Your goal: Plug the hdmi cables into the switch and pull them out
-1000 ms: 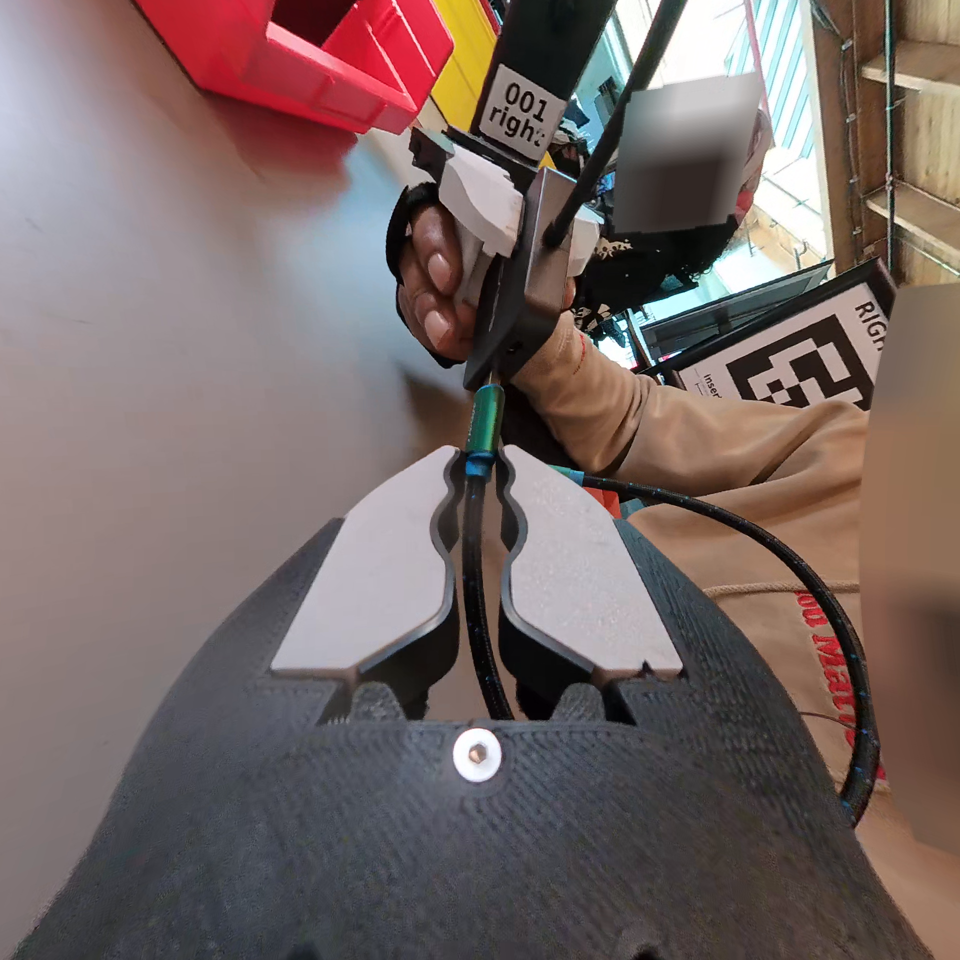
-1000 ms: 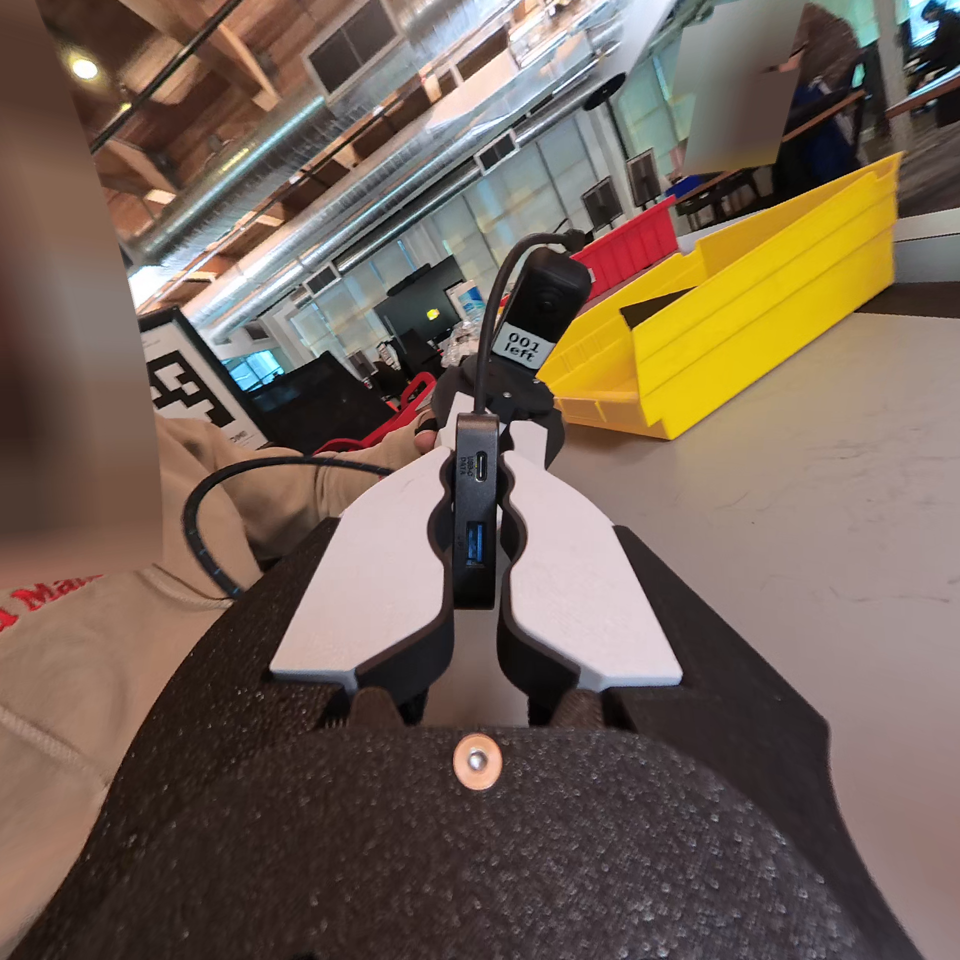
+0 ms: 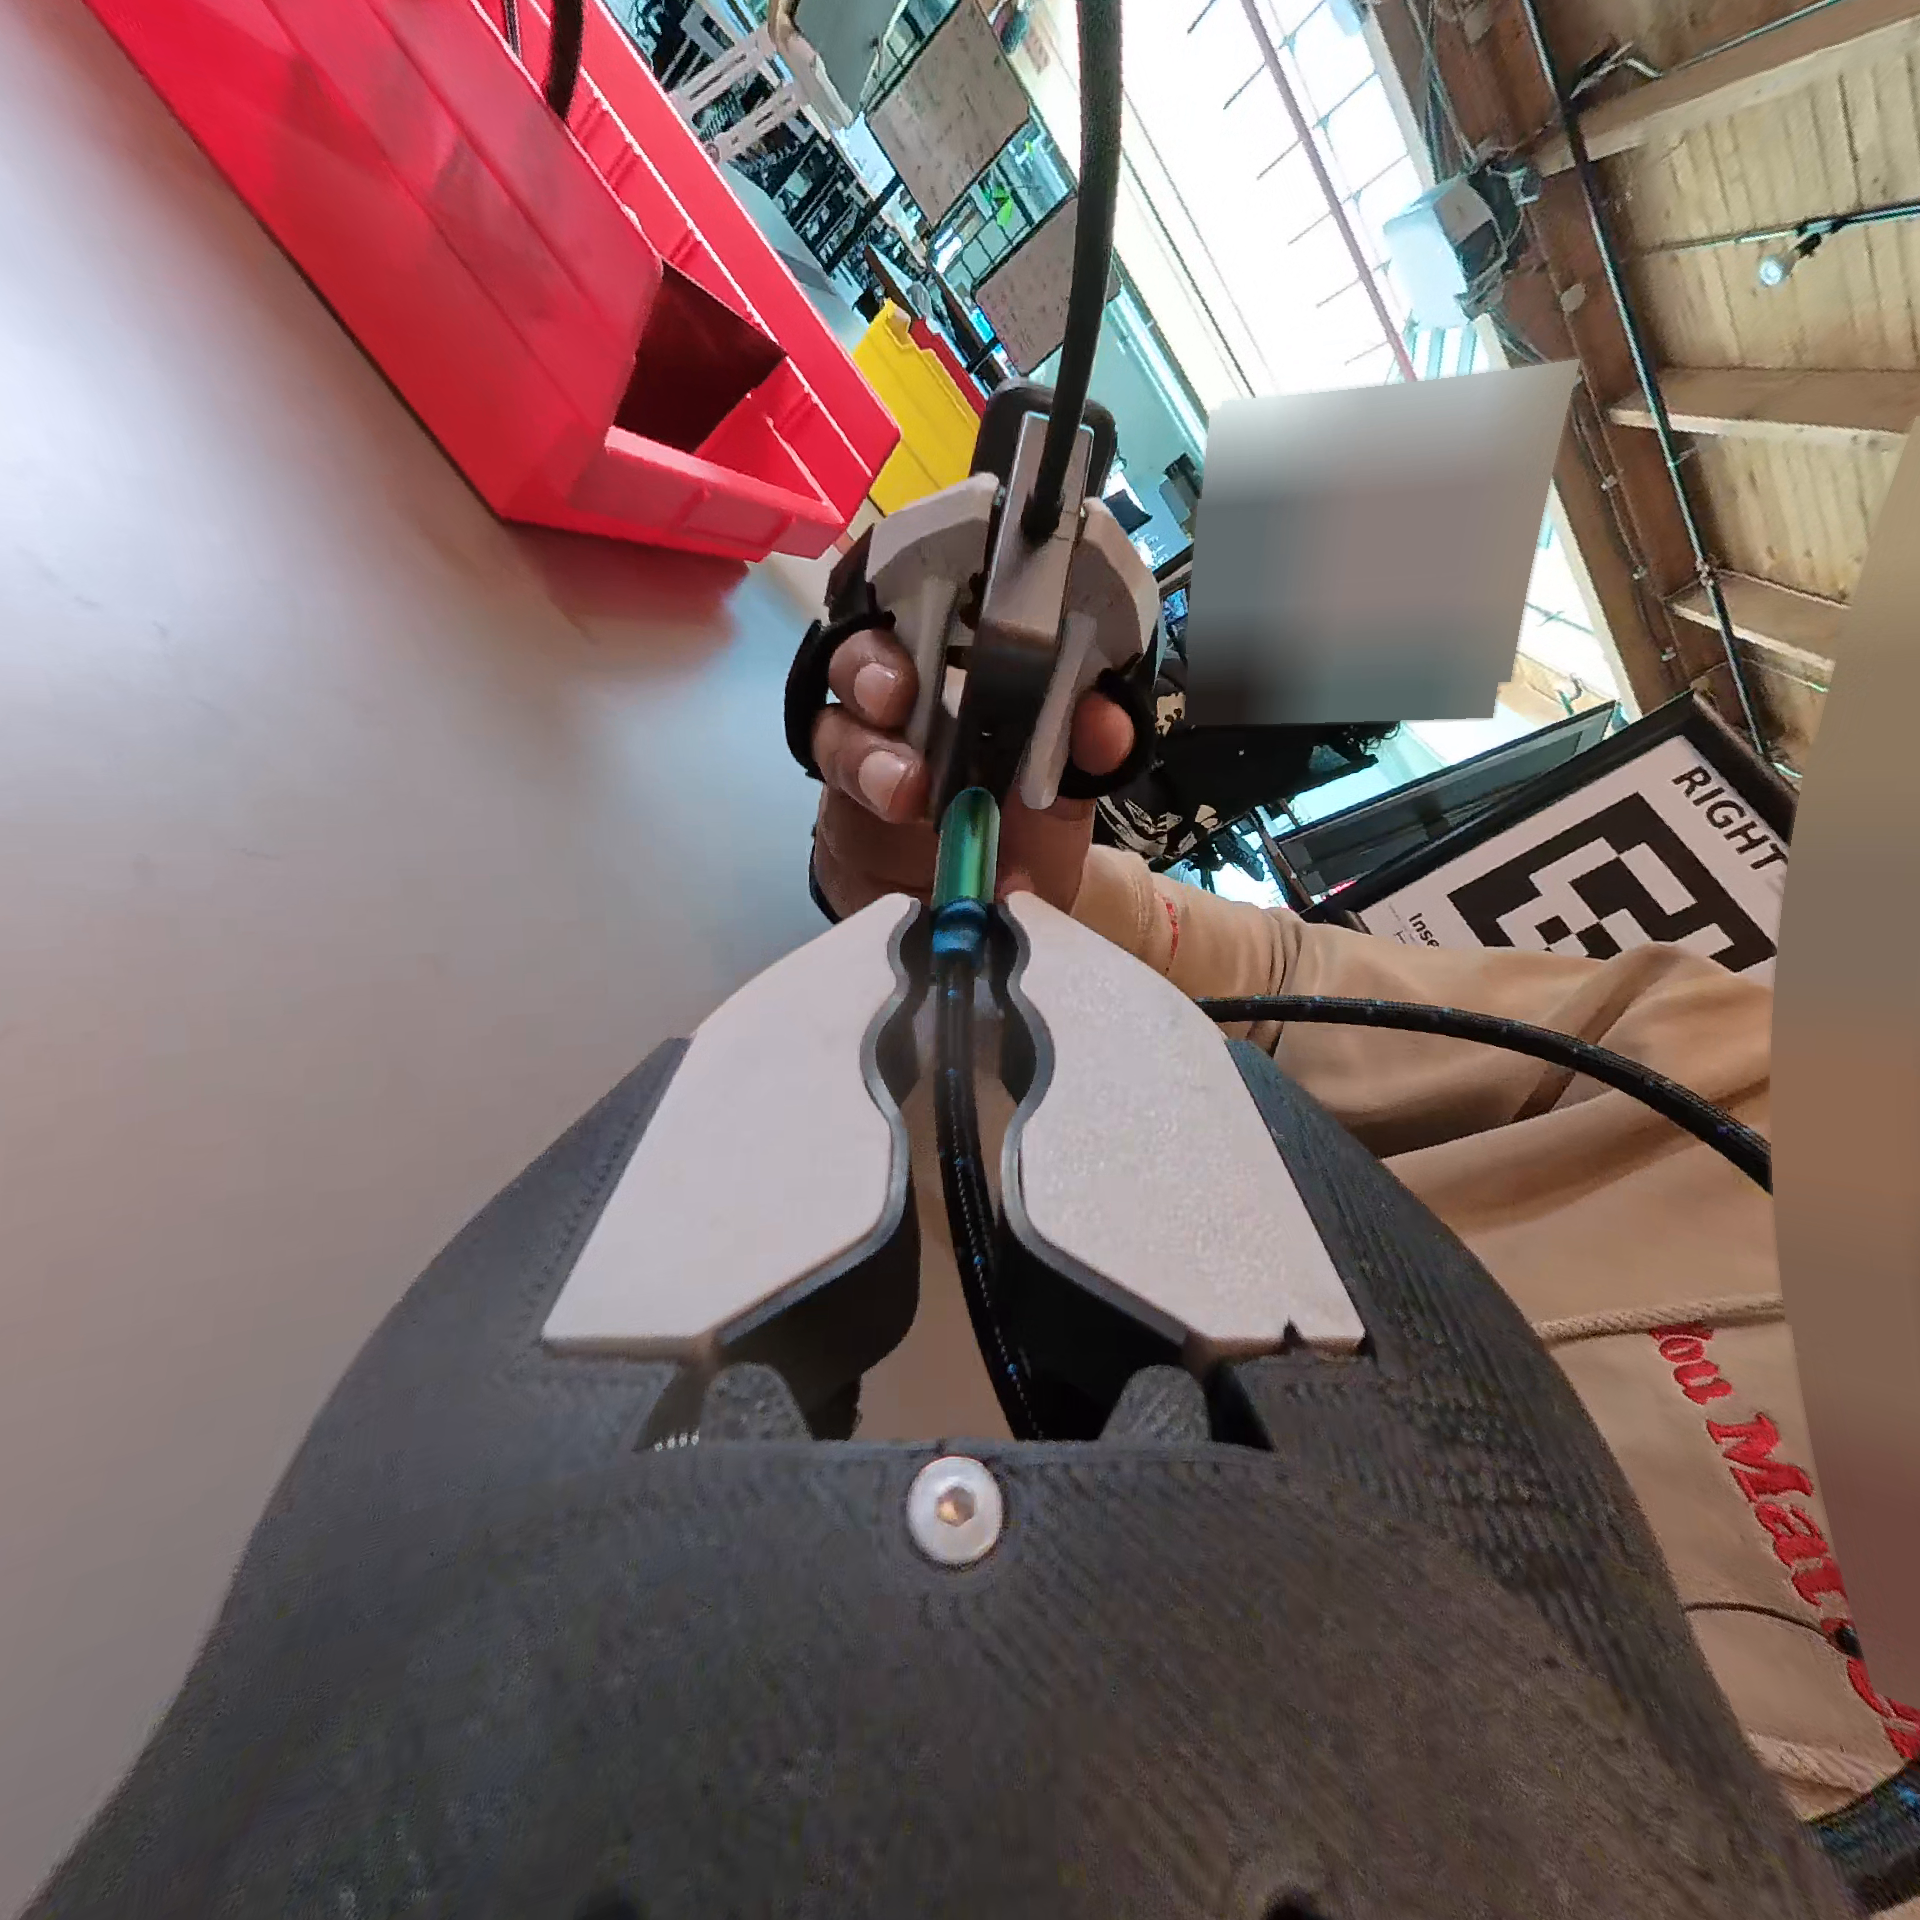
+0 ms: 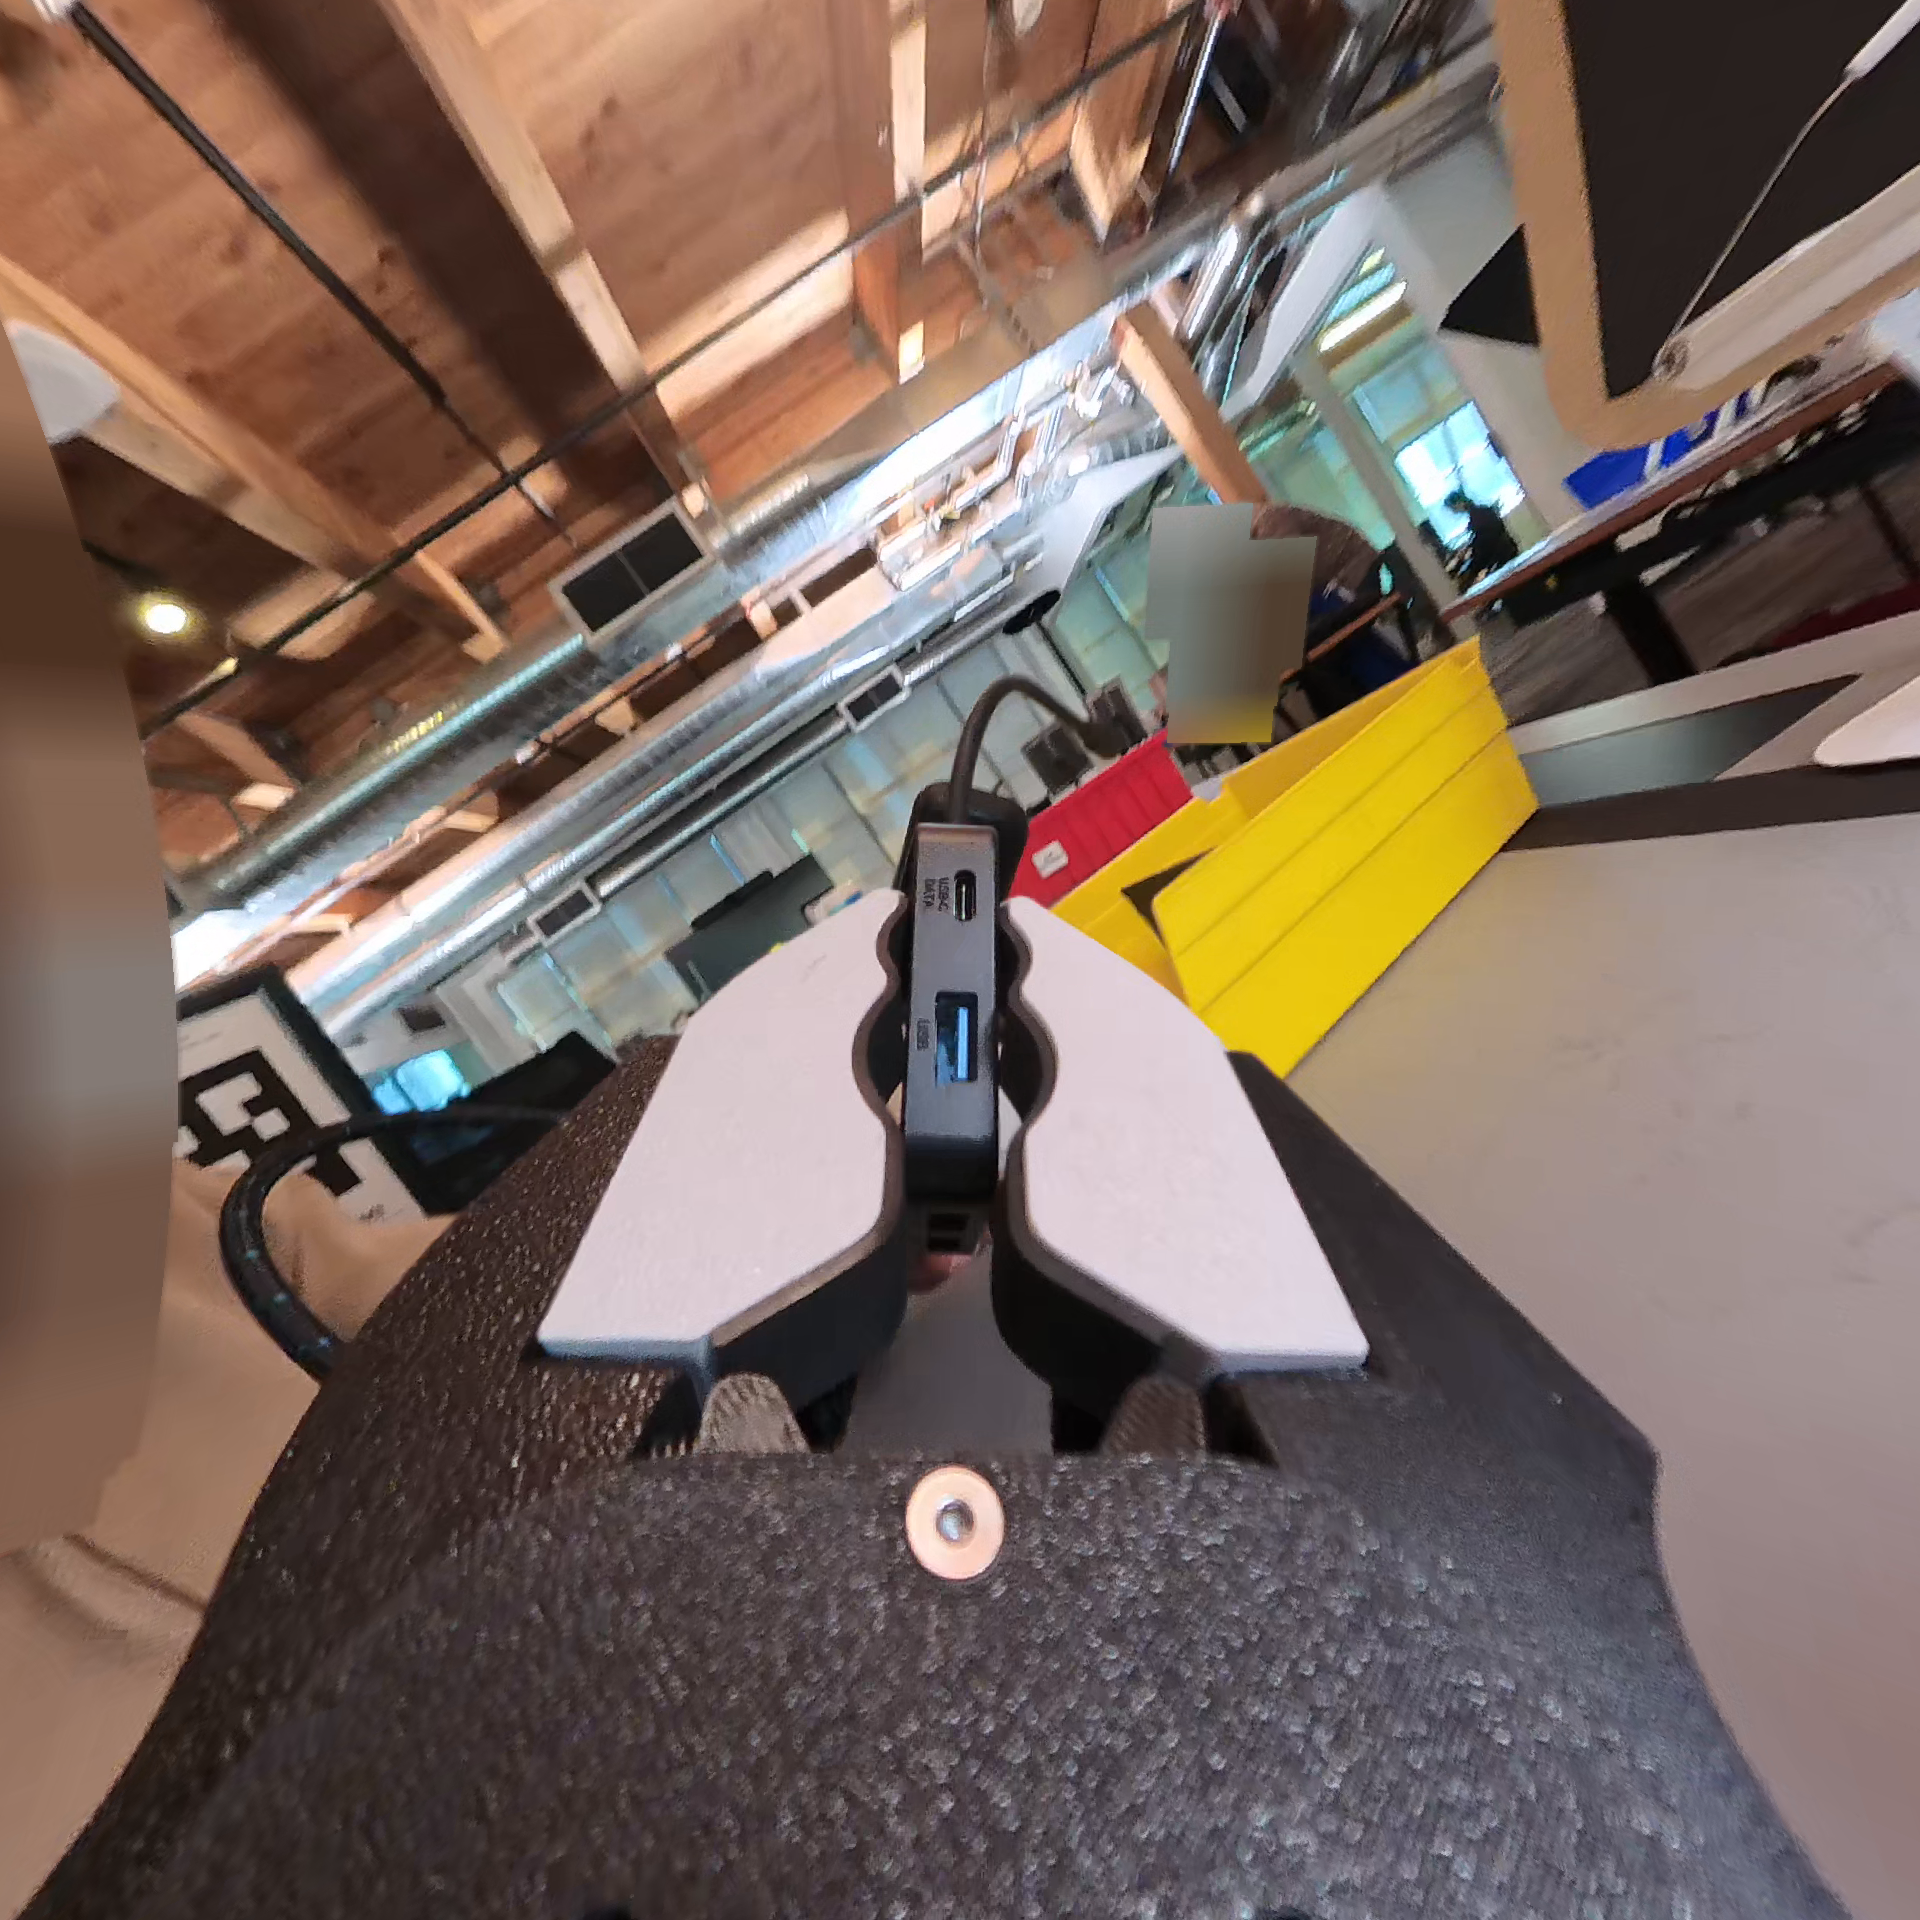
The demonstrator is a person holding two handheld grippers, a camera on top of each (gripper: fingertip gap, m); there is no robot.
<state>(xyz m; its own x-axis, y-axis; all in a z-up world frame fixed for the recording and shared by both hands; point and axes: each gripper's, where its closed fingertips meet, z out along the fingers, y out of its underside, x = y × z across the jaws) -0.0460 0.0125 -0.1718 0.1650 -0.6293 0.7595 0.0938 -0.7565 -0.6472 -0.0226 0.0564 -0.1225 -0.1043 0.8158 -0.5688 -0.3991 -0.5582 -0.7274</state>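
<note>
Two grippers: both raised above the grey table [image 3: 260, 831], tips facing each other.
Left gripper [image 3: 958, 920]: pressed together on the cable [image 3: 961, 1164], pinching it just behind the blue collar of the plug.
Plug [image 3: 961, 847]: green metal shell, sticking out past the left fingertips, its far end right at the bottom edge of the switch; whether seated in the port or only touching, cannot tell.
Cable: black braid with blue flecks, running back between the left fingers, then looping out to the right over a tan sleeve [image 3: 1455, 1039].
Right gripper [image 4: 951, 914]: clamped on the switch [image 4: 951, 1039], fingers pinching its flat sides.
Switch: slim dark box held on edge above the table, small port near the top and blue port lower down on the side toward the camera, its own black lead [image 4: 987, 717] curving off the far end.
Hand [image 3: 883, 769]: wrapped round the right gripper's handle, just beyond the plug.
Red bin [image 3: 468, 260]: on the table, beyond the switch.
Yellow bin [image 4: 1340, 862]: on the table, beside the red one.
</note>
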